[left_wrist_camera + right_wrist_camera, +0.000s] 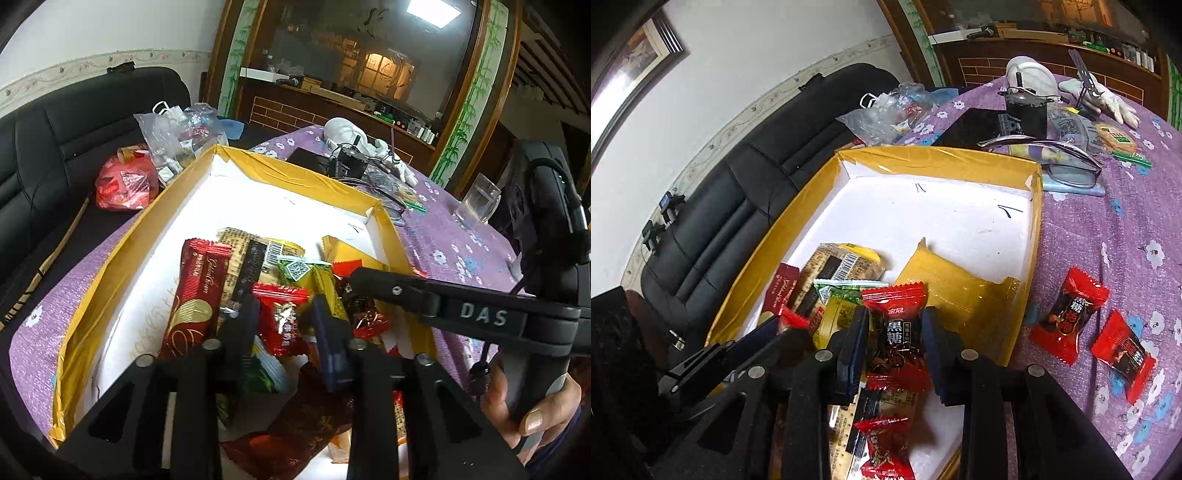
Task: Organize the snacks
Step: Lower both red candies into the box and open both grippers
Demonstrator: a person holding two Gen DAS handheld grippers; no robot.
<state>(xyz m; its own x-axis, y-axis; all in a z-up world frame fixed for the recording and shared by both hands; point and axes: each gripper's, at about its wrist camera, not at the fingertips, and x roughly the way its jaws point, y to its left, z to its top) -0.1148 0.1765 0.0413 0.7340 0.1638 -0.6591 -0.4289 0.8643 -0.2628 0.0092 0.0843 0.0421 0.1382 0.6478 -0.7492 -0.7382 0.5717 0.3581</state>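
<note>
Yellow-walled box [1032, 236] on the purple-clothed worktop [1126, 229], white floor, snacks heaped at its near end, far half bare

Right gripper [895, 343] low over the heap; fingers [855, 339] parted, standing either side of a red black-sugar candy [899, 332], not pinching as far as can be judged. Candy lies on top of the pile, crimped ends fore and aft

Left gripper [282, 325] likewise over the near end; fingers [242, 321] apart around a small red candy packet [284, 317]; contact not clear, so read as open

Two more red candies [1067, 317] and [1123, 354] outside the box, on the worktop just beside its right wall, well short of the worktop's edge. Probably the remaining work

Inside too: long red wafer bar [195, 299] toward the left wall, barcoded cracker pack [842, 266] in the middle, flat yellow pack [953, 288] against the right wall, green-yellow sachet [836, 306] under the candy

Handling, as judgement:
- Candies very light, glossy film likely slippery; hard lump in the middle, limp crimped ends
- Best held across the plump middle, along the short axis; end flaps would probably fold and slip
- Wafer and cracker packs stiff but brittle inside; light squeeze across the width, near mid-length
- Loose heap: lifting one piece may drag its neighbours

Glasses [1067, 166] and glass tumbler [478, 201] beyond the box, apart from the snacks
</note>
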